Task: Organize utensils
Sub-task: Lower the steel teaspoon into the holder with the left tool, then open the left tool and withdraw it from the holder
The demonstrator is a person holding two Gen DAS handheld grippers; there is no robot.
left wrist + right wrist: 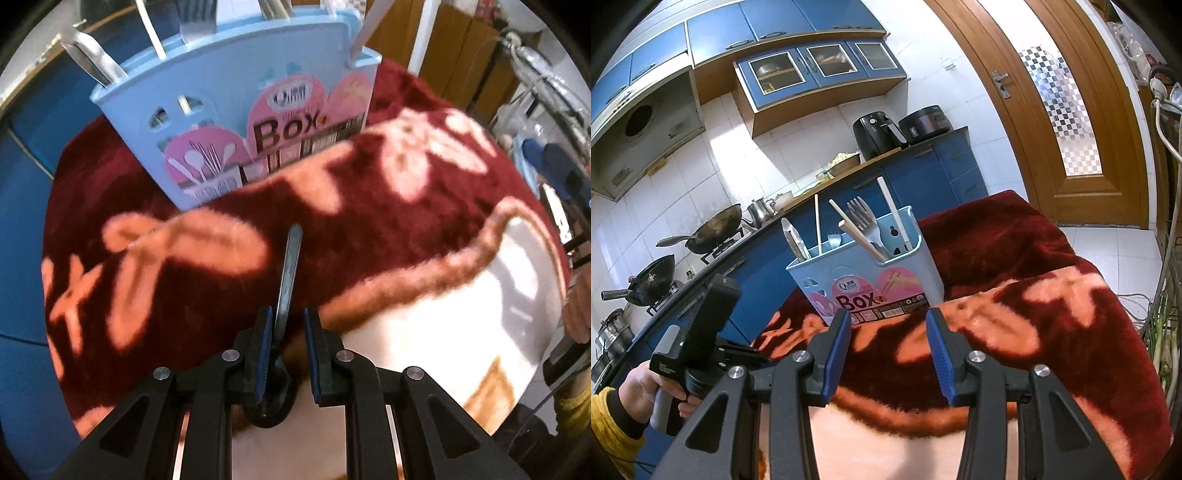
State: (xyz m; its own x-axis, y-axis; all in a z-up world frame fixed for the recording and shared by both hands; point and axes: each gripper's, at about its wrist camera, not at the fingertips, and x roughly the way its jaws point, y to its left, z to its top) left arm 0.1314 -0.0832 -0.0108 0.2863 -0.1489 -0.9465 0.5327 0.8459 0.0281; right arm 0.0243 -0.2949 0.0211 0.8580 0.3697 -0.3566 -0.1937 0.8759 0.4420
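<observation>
Left gripper [287,354]: jaws slightly apart; a metal utensil [288,280] stands between them, its bowl end down near the body, its handle pointing toward the far side. It rests against the left pad; the right pad stands clear of it, so no firm grip shows.
Right gripper [886,354]: jaws parted about halfway, nothing between them.
Utensil box [864,280]: light blue, upright at the far side of the blanket, holding forks, chopsticks and spoons.
Surface: dark red blanket [1015,295] with a pink pattern.
Room: kitchen; far counter [916,147] with woks at left, air fryer at right; wooden door at right.
Person: a hand [642,391] in a yellow sleeve holds the left gripper's handle.
</observation>
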